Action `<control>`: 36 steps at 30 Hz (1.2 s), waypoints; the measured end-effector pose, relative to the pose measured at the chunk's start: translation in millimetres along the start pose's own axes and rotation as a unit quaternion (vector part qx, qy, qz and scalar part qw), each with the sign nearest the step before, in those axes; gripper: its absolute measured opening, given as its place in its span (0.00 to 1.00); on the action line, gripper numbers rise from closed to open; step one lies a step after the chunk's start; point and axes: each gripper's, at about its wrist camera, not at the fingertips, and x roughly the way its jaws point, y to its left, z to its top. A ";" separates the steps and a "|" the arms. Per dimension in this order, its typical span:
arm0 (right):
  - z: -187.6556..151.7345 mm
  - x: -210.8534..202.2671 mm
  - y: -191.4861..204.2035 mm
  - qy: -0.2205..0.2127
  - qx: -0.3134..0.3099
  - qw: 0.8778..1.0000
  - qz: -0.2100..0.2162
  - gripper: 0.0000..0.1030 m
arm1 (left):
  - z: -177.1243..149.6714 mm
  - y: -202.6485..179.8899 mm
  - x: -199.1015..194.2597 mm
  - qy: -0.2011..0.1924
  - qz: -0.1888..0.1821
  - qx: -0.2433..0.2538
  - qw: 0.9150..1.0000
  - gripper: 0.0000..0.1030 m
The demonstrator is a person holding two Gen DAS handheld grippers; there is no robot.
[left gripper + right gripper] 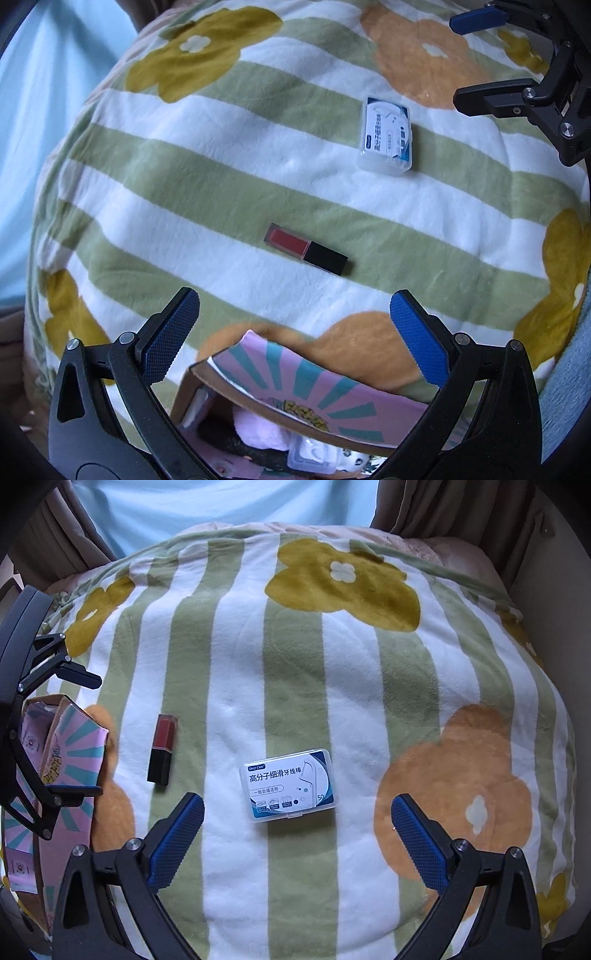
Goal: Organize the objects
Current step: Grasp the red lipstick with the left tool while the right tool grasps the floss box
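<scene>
Right under my left gripper (294,332) sat the pink cardboard box (295,391), flap up, with a few bits already inside: something pale pink and soft, plus a small clear plastic case. What exactly they were, couldn't tell. That gripper was spread wide with nothing between the blue pads. Just past the box, the lipstick (306,249) lay flat on the striped flower blanket (184,177), red end pointing away from the black cap. Farther out, well apart from it, was the floss pick box (386,134), and my right gripper poked into the top right corner of that view.

From the right wrist view, the floss pick box (288,784) was lying label up, just ahead of my right gripper (297,825) and roughly centred between the fingers. That one was released too, gripping nothing. The lipstick (163,749) was off to the left, near the pink cardboard box (70,760) at the blanket's edge.

So I'd call it partway done: some stuff boxed, two items loose on the blanket. My guess was floss box for the right side, lipstick for the left.
</scene>
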 end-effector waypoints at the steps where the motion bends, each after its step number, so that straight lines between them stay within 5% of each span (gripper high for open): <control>1: -0.7 8.4 -0.6 0.007 -0.003 1.000 0.001 0.98 | 3.9 0.1 10.7 0.012 -0.010 0.013 1.000 1.00; 11: -8.7 69.2 -2.2 0.060 -0.026 0.997 0.036 0.98 | 26.8 -5.6 90.5 0.091 -0.040 0.122 0.987 1.00; 29: -10.8 103.7 -9.8 0.079 -0.058 0.995 0.030 0.98 | 27.3 -13.1 133.3 0.139 -0.059 0.157 0.976 0.99; 36: -13.6 101.2 -11.8 0.080 -0.060 0.994 0.031 0.84 | 21.7 -9.1 127.5 0.130 -0.058 0.167 0.976 0.80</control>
